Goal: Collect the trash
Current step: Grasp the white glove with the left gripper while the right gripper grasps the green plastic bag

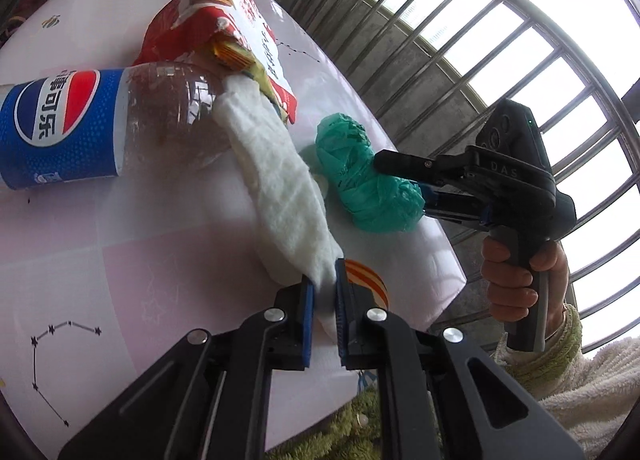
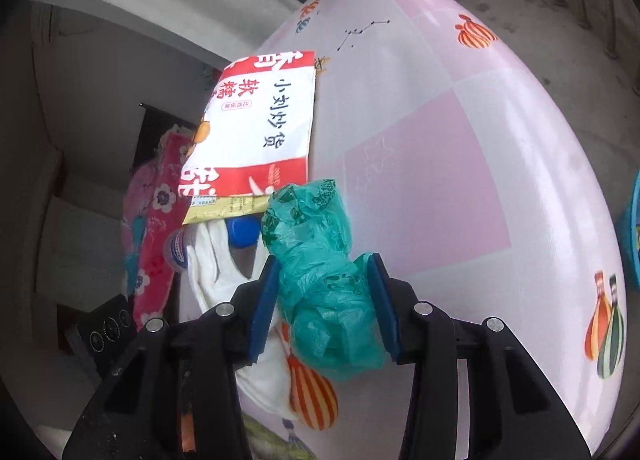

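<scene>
My left gripper is shut on the near end of a white paper towel, which drapes across the table toward the Pepsi bottle. The towel also shows in the right wrist view. A crumpled green plastic bag lies on the table. My right gripper is closed around the green bag, with a pad touching it on each side; it also shows in the left wrist view. A red and white snack bag lies behind the bottle and shows in the right wrist view.
The pink patterned table ends close by at its right edge. A metal window grille stands beyond it. A blue container is at the far right. A dark appliance sits low at the left.
</scene>
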